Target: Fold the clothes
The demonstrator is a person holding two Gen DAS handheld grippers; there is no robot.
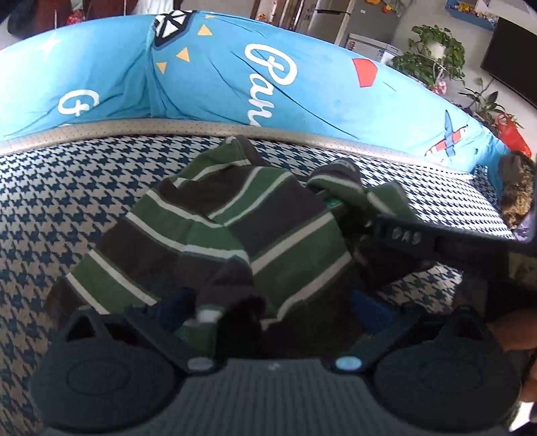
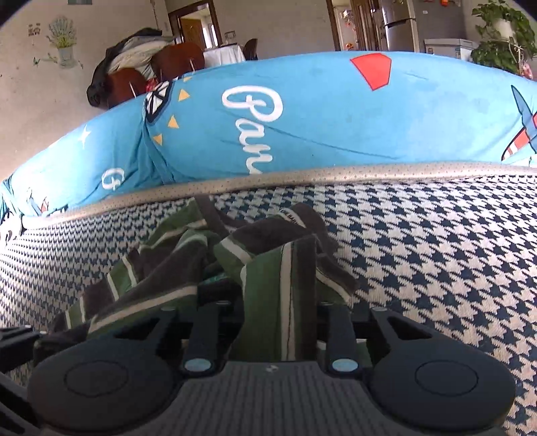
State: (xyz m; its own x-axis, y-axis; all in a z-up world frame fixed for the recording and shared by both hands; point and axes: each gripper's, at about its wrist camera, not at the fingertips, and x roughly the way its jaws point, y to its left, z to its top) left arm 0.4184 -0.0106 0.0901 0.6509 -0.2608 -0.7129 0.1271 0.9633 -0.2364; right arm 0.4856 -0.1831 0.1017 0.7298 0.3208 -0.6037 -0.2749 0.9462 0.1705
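Observation:
A green, brown and white striped garment (image 1: 235, 228) lies crumpled on the houndstooth sofa seat (image 1: 67, 187). My left gripper (image 1: 268, 305) is open, its blue pads (image 1: 174, 308) wide apart, and a bunched fold of the garment lies between them. In the left wrist view the right gripper (image 1: 372, 228) reaches in from the right and clamps the garment's far right part. In its own view the right gripper (image 2: 278, 302) is shut on a raised fold of the striped garment (image 2: 174, 268), which hides the fingertips.
A blue printed cover (image 1: 268, 77) drapes the sofa back behind the seat. A brown furry item (image 1: 517, 191) sits at the seat's far right. Houseplants (image 1: 433, 53), a fridge (image 2: 399, 23) and chairs (image 2: 134, 77) stand beyond the sofa.

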